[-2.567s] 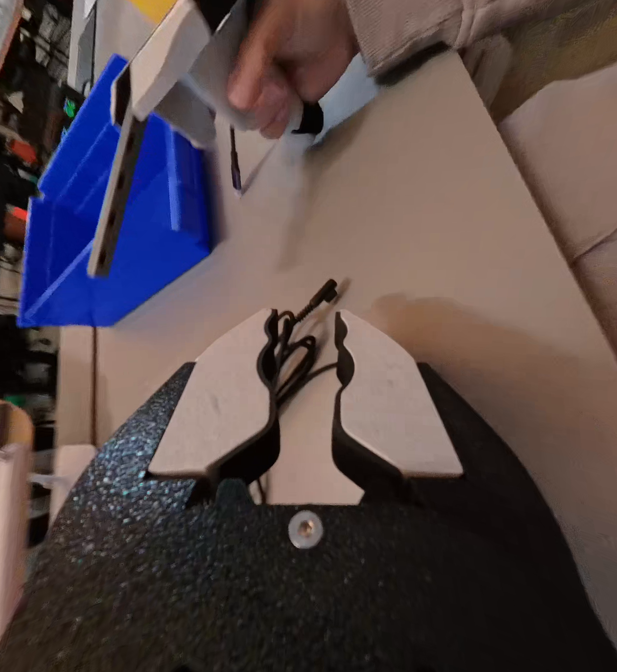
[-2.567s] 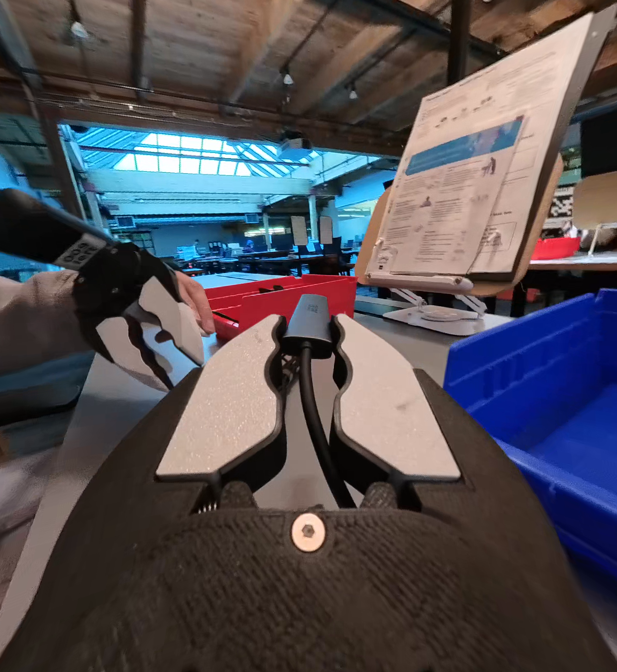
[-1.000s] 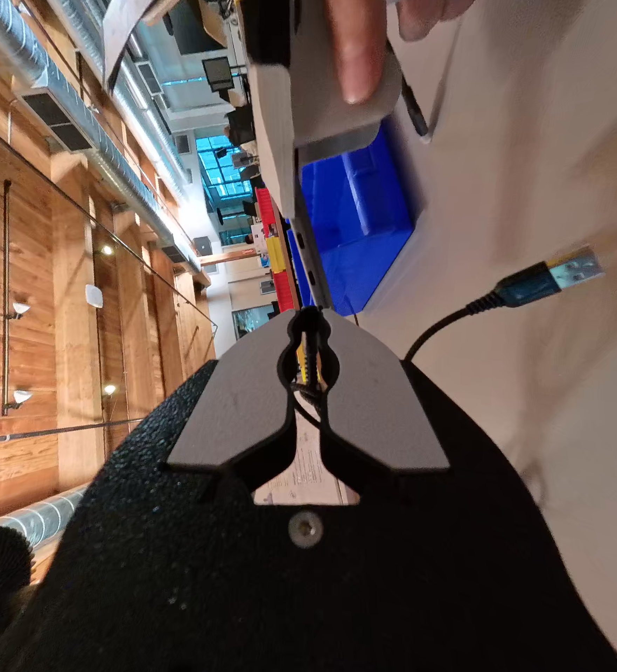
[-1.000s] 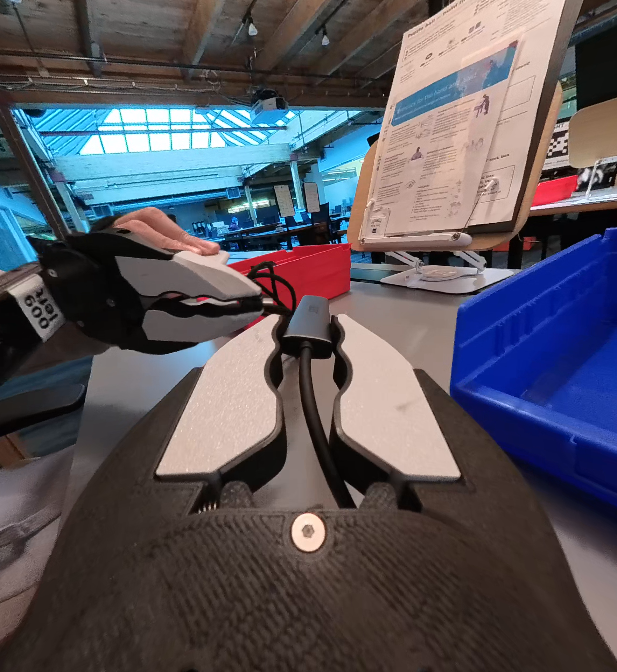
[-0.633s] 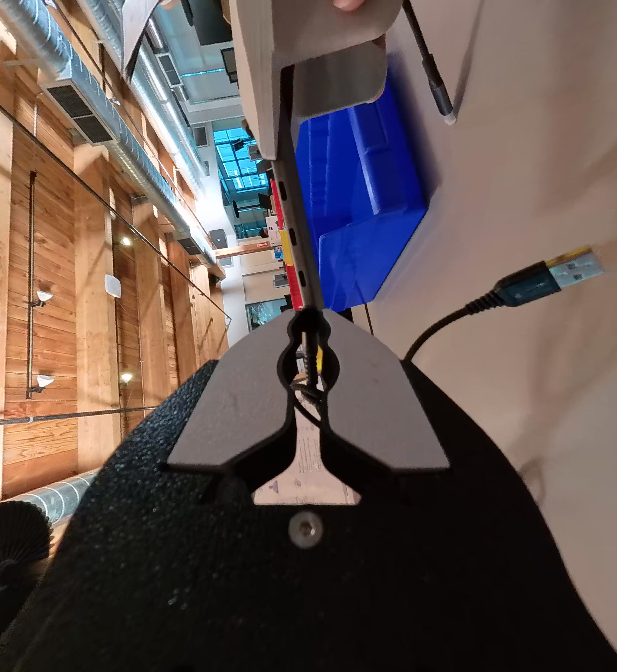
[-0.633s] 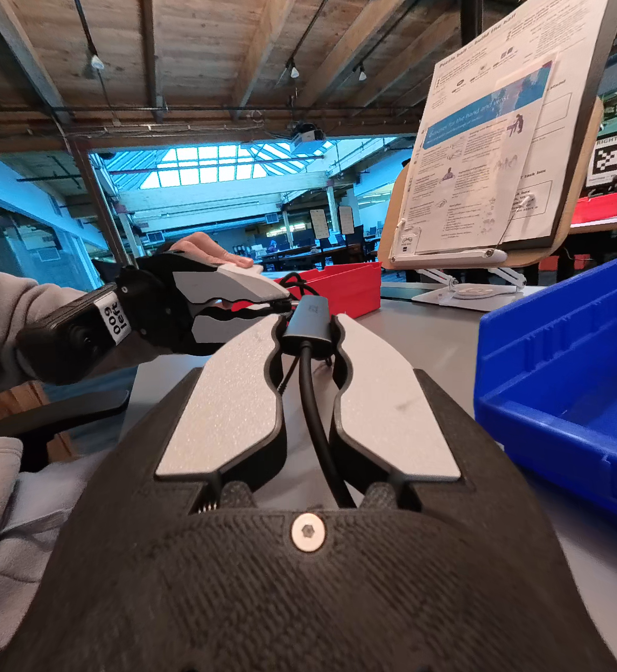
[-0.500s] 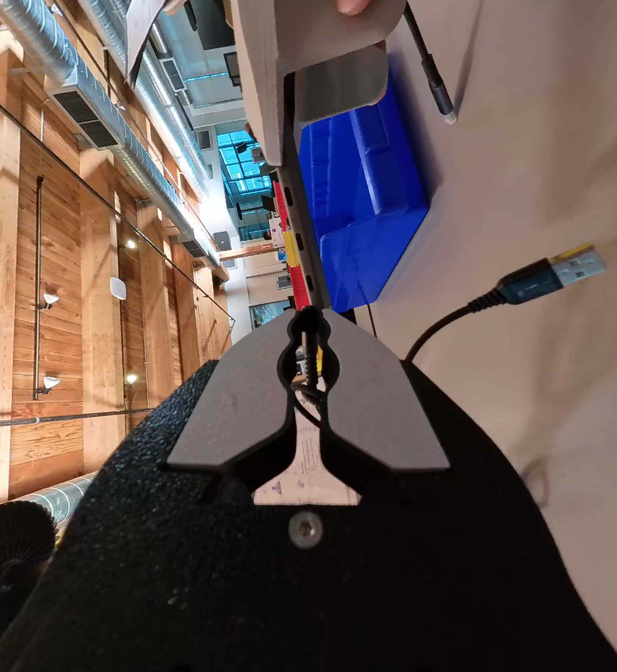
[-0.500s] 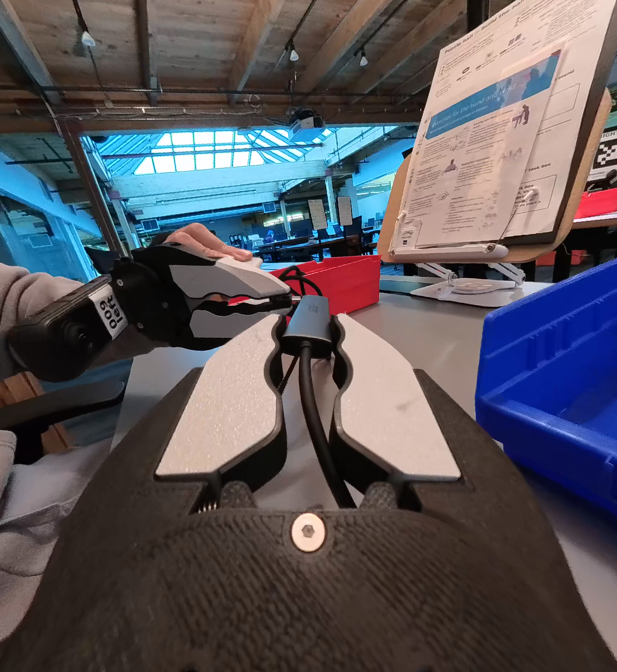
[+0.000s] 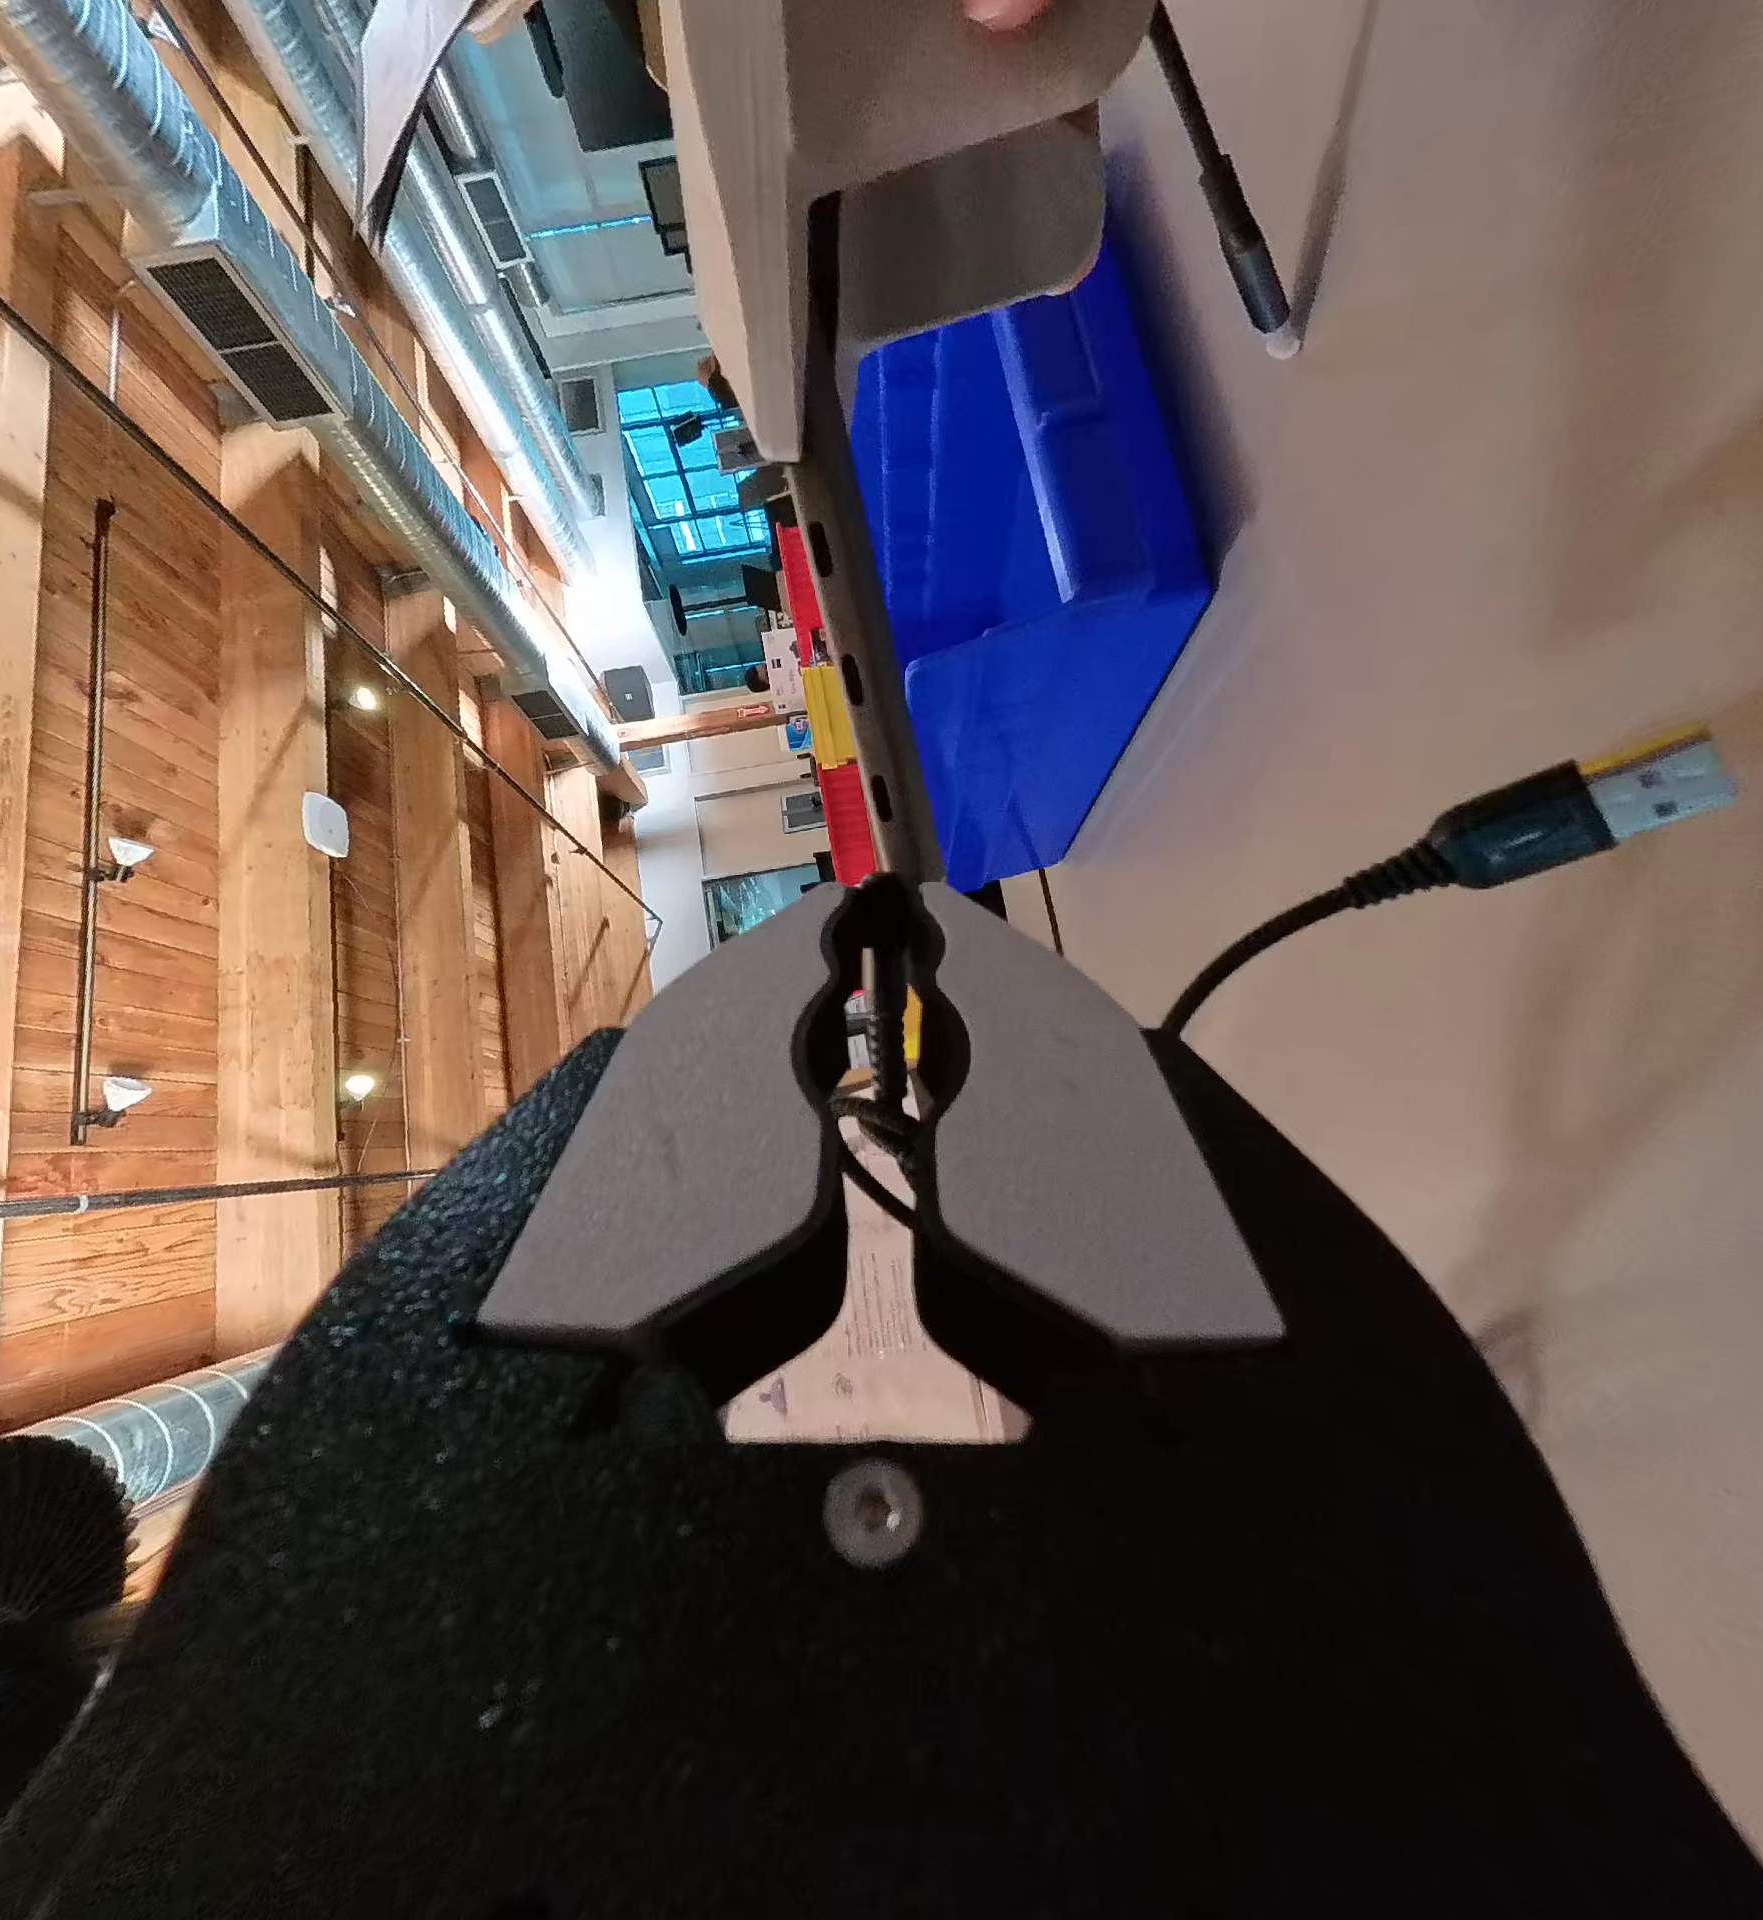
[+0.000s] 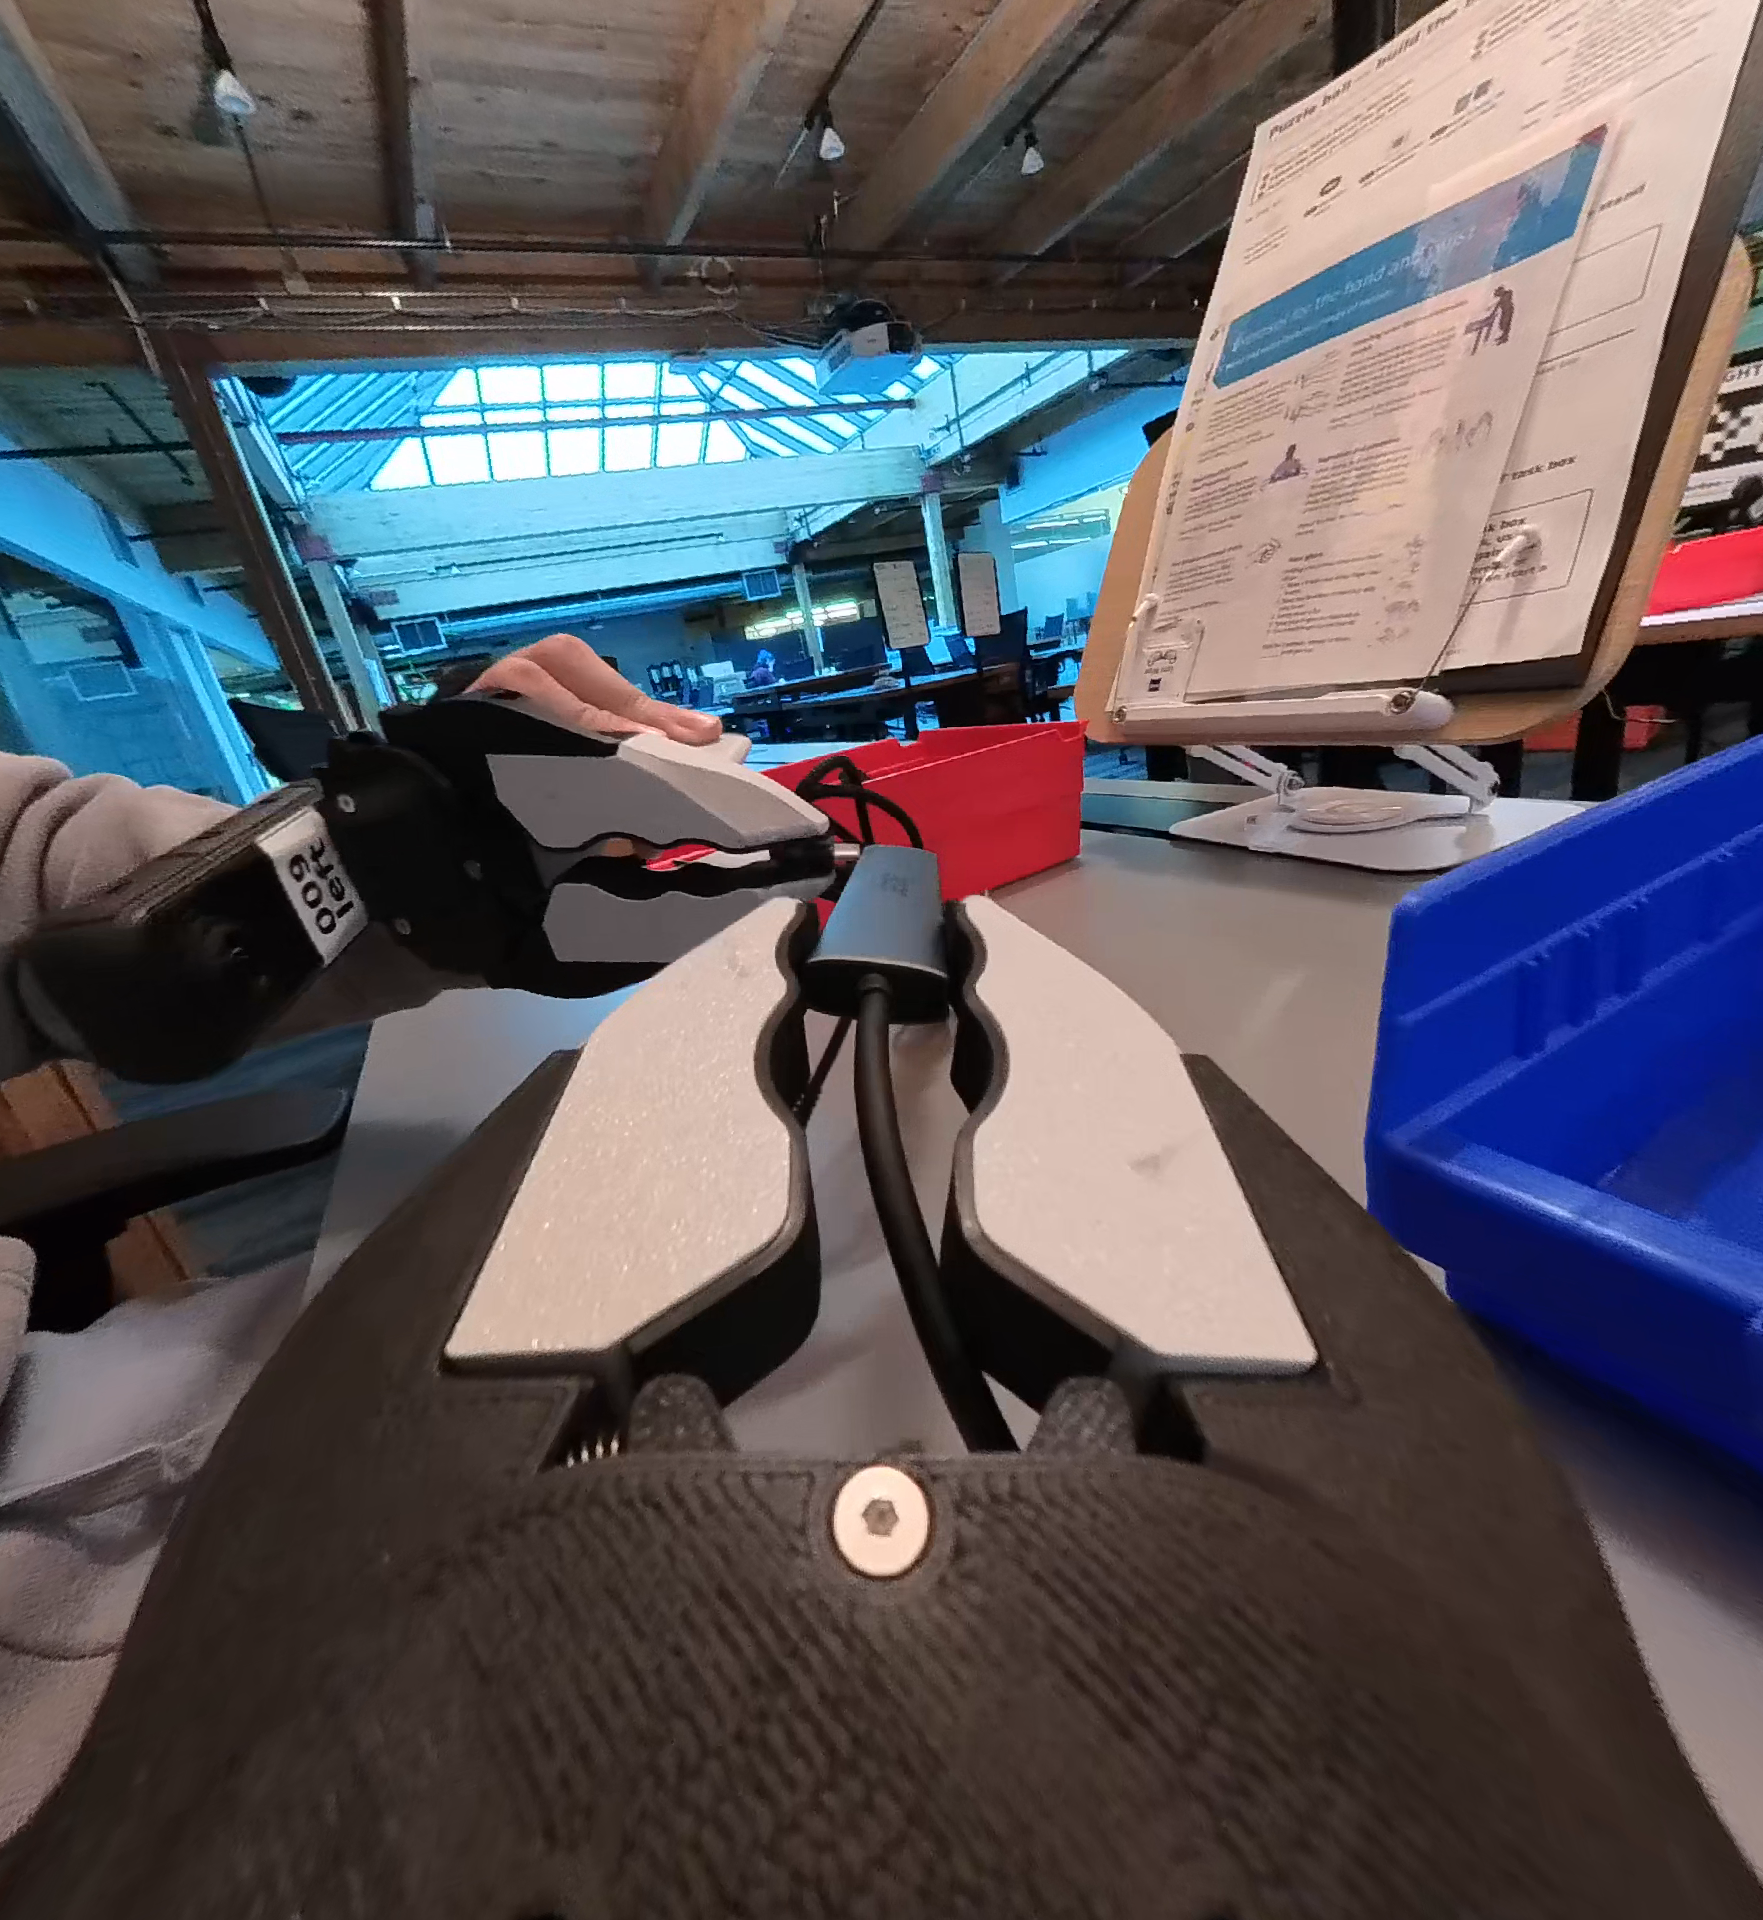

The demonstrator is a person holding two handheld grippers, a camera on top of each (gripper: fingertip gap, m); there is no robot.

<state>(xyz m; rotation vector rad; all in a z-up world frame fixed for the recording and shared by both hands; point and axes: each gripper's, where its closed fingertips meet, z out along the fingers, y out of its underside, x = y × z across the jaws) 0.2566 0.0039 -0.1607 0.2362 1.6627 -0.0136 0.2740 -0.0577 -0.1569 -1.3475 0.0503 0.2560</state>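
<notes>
In the right wrist view my right gripper (image 10: pixel 879 920) is shut on a slim dark grey adapter (image 10: pixel 882 904), whose black cable (image 10: pixel 898 1174) runs back between the fingers. My left gripper (image 10: pixel 815 857), held by a hand, comes in from the left with its tips at the adapter's far end. In the left wrist view, which is rolled sideways, my left gripper (image 9: pixel 882 902) is shut on a thin black braided cable (image 9: pixel 887 997). The cable's USB plug (image 9: pixel 1635 795) hangs free to the right. The adapter's grey edge with ports (image 9: pixel 861 675) runs from the tips up to the right gripper (image 9: pixel 918 156).
A blue bin (image 10: pixel 1635 1091) stands close on the right of the grey table (image 10: pixel 1220 935) and shows in the left wrist view (image 9: pixel 1043 582). A red bin (image 10: pixel 960 800) holding dark cable sits behind the adapter. A document stand (image 10: pixel 1428 416) rises at the back right. A second cable end (image 9: pixel 1251 281) hangs near the right gripper. About 7 cm separates my left fingertips from my right.
My left gripper has moved right, closing the gap to the adapter's far end. In the left wrist view the right gripper has slid up toward the frame's top.
</notes>
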